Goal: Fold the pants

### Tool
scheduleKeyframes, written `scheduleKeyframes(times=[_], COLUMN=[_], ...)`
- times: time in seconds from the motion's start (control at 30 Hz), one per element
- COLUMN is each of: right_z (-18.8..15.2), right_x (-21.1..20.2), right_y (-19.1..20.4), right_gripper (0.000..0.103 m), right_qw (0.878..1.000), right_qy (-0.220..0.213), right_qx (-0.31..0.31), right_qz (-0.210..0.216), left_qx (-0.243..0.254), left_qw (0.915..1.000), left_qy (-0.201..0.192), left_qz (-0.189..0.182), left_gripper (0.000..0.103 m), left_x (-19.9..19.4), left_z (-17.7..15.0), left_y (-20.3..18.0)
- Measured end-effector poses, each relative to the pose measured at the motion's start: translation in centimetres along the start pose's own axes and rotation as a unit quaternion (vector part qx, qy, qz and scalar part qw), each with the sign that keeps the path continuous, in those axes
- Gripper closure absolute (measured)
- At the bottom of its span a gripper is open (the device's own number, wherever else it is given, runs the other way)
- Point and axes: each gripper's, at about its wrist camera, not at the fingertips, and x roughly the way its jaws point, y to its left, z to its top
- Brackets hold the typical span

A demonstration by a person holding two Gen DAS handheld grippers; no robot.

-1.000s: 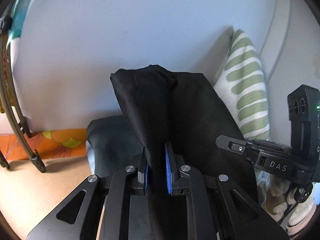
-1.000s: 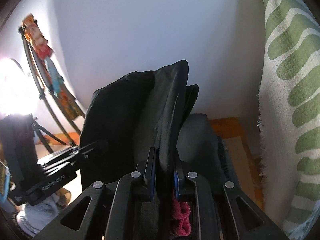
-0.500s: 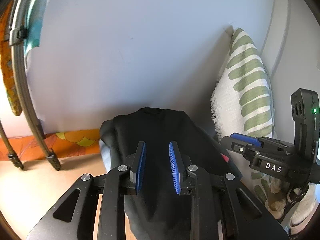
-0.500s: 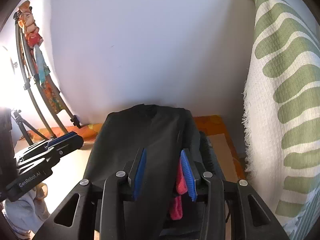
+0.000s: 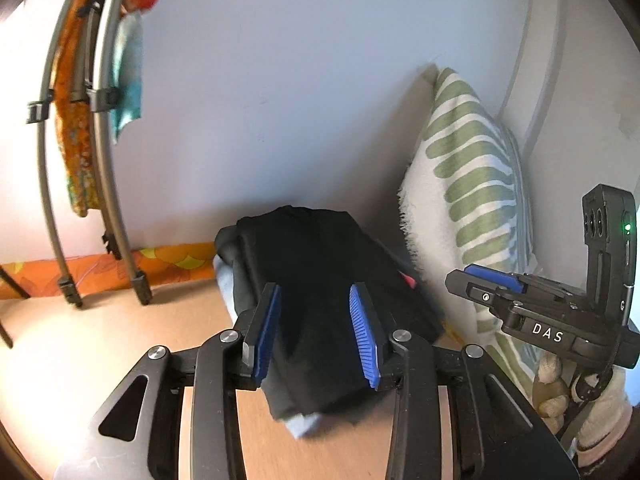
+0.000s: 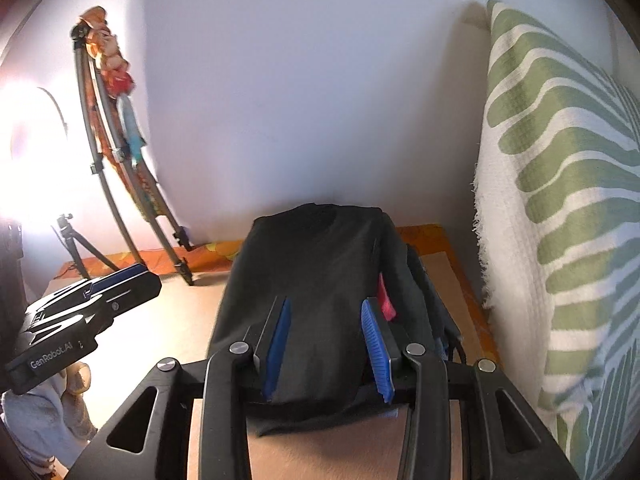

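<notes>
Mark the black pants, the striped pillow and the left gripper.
black pants [image 6: 316, 276]: right wrist view, top face of the folded bundle.
striped pillow [image 5: 472, 184]: left wrist view, front face.
left gripper [image 5: 316, 332]: left wrist view, gap between open blue pads.

A pale wooden surface [image 5: 100, 344] runs back to a plain light wall [image 5: 280, 80]. At the right, a white cushion with green stripes [image 5: 472, 184] leans upright against the wall, its fringed edge facing the middle. At the left, curved grey metal rods [image 5: 108, 168] stand on the surface and lean on the wall, with orange patterned cloth [image 5: 72, 148] and a turquoise piece [image 5: 128, 92] hanging from them. An orange floral strip [image 5: 172, 260] lies along the foot of the wall. A small tripod [image 6: 74, 244] stands at the far left beside a glaring bright light [image 6: 28, 160].
</notes>
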Motion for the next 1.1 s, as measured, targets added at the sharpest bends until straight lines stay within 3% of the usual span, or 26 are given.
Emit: scheduleKeyframes(times=[0.13, 0.23, 0.33, 0.47, 0.63, 0.8, 1.1], right_z=[-1.2, -2.4, -3.5, -4.8, -6.0, -7.6, -10.7], right_x=[-2.6, -4.9, -6.8, -9.5, -12.1, -14.5, -18.0], right_y=[1.2, 2.5, 3.8, 5.1, 6.0, 6.9, 9.7], right_gripper=[0.06, 0.043, 0.034, 0.014, 0.003, 0.0, 0.0], right_qw=[1.0, 1.0, 0.999, 0.998, 0.997, 0.997, 0.995], right_qy=[-0.008, -0.026, -0.038, -0.057, -0.071, -0.081, -0.095], right_qx=[-0.005, -0.011, -0.02, -0.018, -0.015, -0.009, -0.031], right_qz=[-0.002, -0.001, -0.003, -0.007, -0.013, -0.01, -0.029], left_qx=[0.003, 0.009, 0.019, 0.033, 0.054, 0.047, 0.035], left_qw=[1.0, 0.9999, 0.9997, 0.9992, 0.9977, 0.9979, 0.9983], left_qy=[-0.004, -0.01, -0.015, -0.023, -0.04, -0.039, -0.031], left_qz=[-0.004, -0.006, -0.001, 0.004, 0.014, 0.021, 0.034], left_gripper=[0.068, 0.053, 0.047, 0.04, 0.034, 0.024, 0.022], left_x=[-2.7, -5.0, -7.1, -9.8, -13.3, -16.0, -19.6], left_z=[-0.7, -1.4, -2.2, -3.1, -4.6, -6.3, -9.6], left_y=[-0.7, -1.2, -1.8, -2.6, -3.7, -4.0, -3.3])
